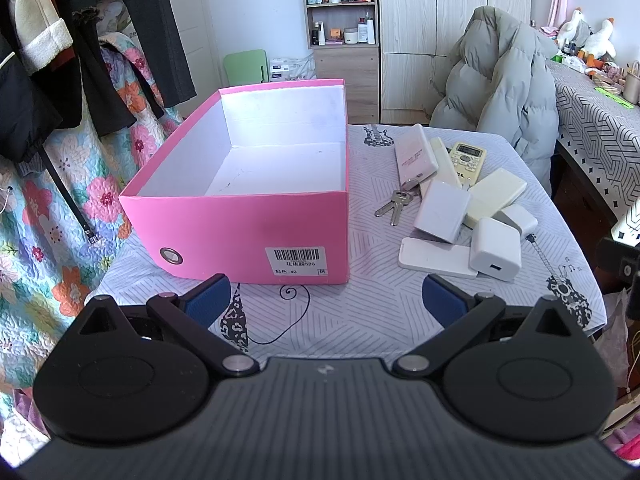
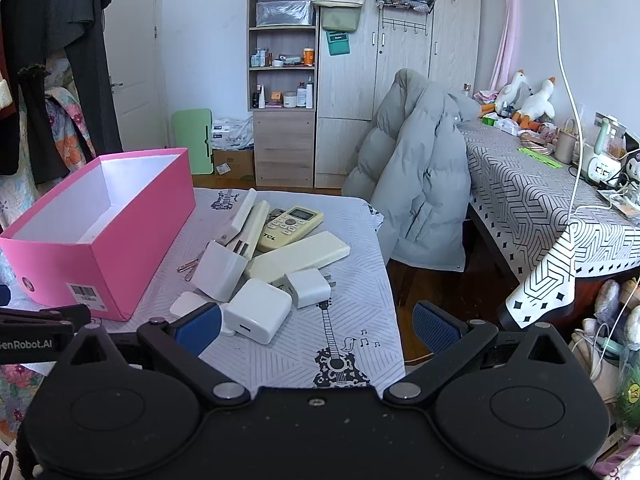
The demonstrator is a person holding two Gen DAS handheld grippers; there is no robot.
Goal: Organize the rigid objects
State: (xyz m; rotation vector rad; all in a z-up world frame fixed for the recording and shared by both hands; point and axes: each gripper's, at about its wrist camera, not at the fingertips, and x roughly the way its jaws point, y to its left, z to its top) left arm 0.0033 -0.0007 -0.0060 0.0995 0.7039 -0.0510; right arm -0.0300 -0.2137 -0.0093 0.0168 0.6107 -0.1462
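An open pink box (image 1: 248,224) with a white, empty inside stands on the left of the small table; it also shows in the right wrist view (image 2: 132,240). To its right lies a pile of white chargers (image 1: 496,250), power banks (image 1: 416,156), a cream remote (image 1: 466,160) and keys (image 1: 394,206). In the right wrist view the pile holds a charger (image 2: 258,314), a small plug (image 2: 308,288), a power bank (image 2: 298,256) and the remote (image 2: 290,226). My left gripper (image 1: 326,300) is open and empty, just in front of the box. My right gripper (image 2: 316,326) is open and empty, near the front charger.
The table has a guitar-print cloth (image 1: 360,320). A grey puffer jacket (image 2: 416,184) hangs on a chair behind it. A second table (image 2: 552,208) with clutter stands to the right. Clothes (image 1: 80,60) hang on the left.
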